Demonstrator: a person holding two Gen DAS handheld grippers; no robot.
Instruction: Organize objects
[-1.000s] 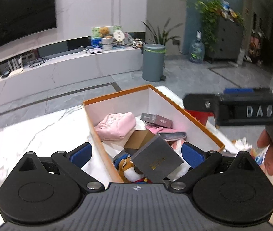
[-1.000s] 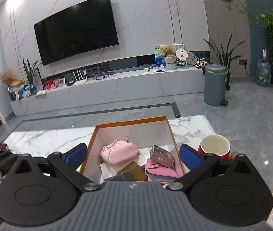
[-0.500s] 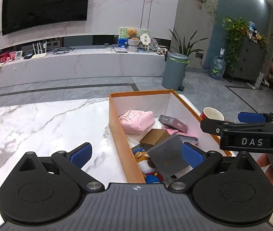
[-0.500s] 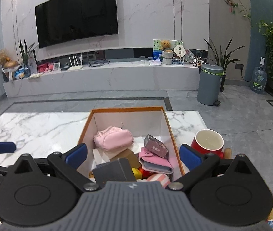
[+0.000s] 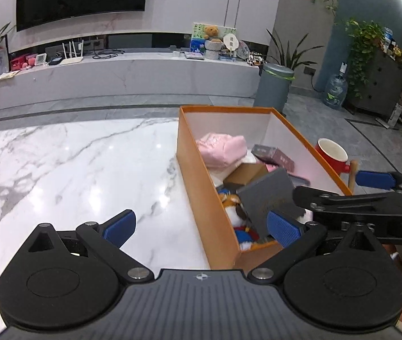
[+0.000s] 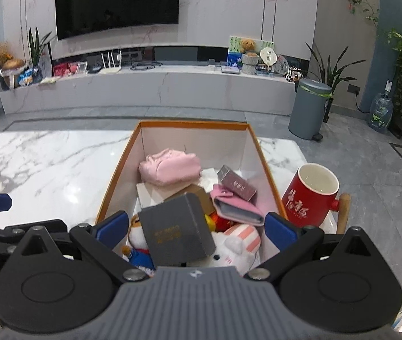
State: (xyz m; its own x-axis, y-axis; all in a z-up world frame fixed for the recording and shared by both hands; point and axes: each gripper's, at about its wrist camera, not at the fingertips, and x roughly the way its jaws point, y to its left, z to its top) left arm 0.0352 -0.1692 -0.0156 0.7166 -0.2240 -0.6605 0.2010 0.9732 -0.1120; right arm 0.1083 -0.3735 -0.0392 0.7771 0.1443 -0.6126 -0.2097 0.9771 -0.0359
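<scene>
On the marble table sits an orange box with white walls, close to the table's right edge. It is full of small things. A pink pouch lies near the far wall. A mauve little box leans on a pink wallet by the right wall. A brown carton sits in the middle, and a grey box with gold writing lies tilted on top of the pile at the near end. Soft toys peek out under it: a white and pink plush and a blue and orange one.

A red mug with a wooden handle stands outside the box, just beside its right wall.

The right gripper hangs over the near end of the box with its fingers wide apart and nothing between them. The left gripper is also spread wide and empty, straddling the box's left wall, one finger above the table and one above the box.

My guess is that the sorting is between picks (both tools are empty). The mug looks like the one thing not put away, so it may be next. That would mean moving the right gripper to the right, closing on the mug's rim or handle, and finding a free spot in a crowded box. The mug could tip if grabbed too high.
</scene>
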